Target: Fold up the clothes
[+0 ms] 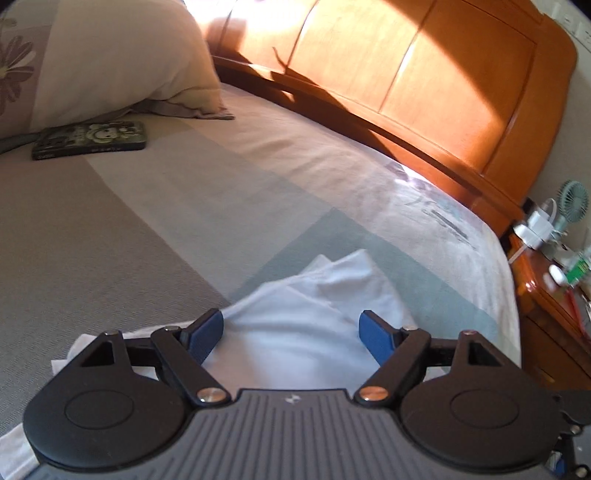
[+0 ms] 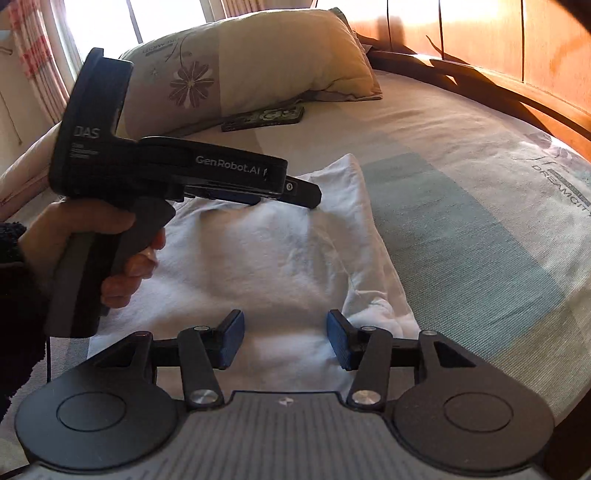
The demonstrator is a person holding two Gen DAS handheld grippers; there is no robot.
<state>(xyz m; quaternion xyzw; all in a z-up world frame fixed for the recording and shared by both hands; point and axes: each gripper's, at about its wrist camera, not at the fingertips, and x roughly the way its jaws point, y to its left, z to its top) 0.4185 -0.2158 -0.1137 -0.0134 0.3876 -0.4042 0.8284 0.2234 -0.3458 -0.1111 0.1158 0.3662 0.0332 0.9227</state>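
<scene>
White garment on bed, partly folded; both grippers above it.

My left gripper is spread, empty, near the white garment's far end; my right gripper is part-spread, empty, over its near edge. Its long axis runs near-to-far.

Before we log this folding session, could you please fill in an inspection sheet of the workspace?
Surface: bed sheet, grey and beige panels, sunlit near the headboard.
Job's things: white garment lying partly folded and rumpled on the sheet.
Clutter: dark book or case beside the pillow.
Grippers: left gripper low over the garment's far end, jaws apart in its own view; right gripper over the near end, jaws apart, nothing pinched.
Cables: white charger and cord on the nightstand.
Surroundings: small fan, curtained window.
</scene>
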